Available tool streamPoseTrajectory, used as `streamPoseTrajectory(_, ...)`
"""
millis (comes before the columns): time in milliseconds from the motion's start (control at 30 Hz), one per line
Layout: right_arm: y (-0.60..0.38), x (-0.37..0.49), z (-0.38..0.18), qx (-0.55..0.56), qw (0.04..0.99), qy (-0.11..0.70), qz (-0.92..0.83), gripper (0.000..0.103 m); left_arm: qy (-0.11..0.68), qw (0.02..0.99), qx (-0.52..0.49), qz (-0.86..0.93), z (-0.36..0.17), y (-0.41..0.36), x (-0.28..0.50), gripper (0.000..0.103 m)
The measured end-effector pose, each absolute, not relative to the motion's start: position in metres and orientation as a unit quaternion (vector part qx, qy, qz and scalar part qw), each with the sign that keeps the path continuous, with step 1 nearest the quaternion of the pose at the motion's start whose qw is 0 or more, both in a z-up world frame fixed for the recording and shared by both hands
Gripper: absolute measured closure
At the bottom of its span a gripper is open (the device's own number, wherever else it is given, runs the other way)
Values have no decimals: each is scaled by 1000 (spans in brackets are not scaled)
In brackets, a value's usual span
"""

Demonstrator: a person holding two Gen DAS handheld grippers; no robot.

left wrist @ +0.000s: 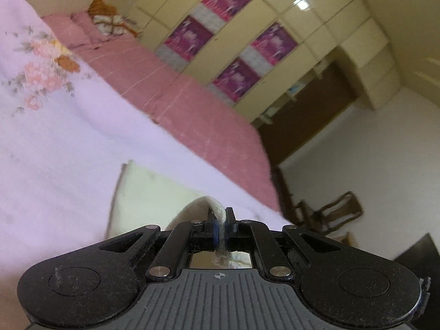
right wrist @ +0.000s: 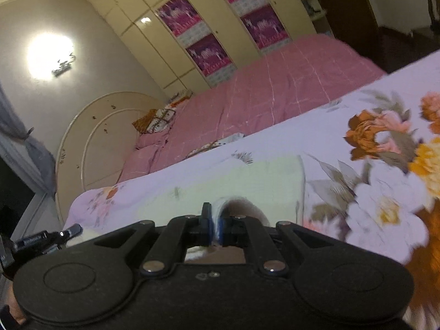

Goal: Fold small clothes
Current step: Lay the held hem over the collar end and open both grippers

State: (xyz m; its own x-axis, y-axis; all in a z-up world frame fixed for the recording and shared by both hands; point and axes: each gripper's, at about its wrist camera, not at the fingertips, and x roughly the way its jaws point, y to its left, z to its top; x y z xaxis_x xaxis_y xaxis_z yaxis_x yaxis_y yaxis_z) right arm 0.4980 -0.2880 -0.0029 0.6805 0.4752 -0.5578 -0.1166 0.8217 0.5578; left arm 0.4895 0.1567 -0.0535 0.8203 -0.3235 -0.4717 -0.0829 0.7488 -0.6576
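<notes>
Left gripper (left wrist: 220, 227), right gripper (right wrist: 215, 227) each clenched on hem of pale garment (left wrist: 154, 189), rest lying on floral bedspread (left wrist: 68, 137). You risk thin pinch slipping, skewing fold.

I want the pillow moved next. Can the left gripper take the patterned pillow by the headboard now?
Probably not: the left gripper is shut on the pale green garment, and the patterned pillow lies far up the bed.

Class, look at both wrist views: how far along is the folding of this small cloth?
Done: both tongs, left and right, are shut on an edge of the pale cloth. In hand: that edge is lifted off the flowered bedspread. Left: laying it over the flat part and smoothing; no finished fold shows yet.
</notes>
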Motion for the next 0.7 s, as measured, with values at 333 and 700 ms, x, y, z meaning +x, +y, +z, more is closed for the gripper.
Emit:
streamPoseTrajectory(333,-296,589,-100,306,844,417,145,97,329,863,-381,-53,-122,157,566,98)
streamPoseTrajectory(700,-316,585,-87,302,881,327,162,51,293,903,-308,-66,-112,156,592,47)
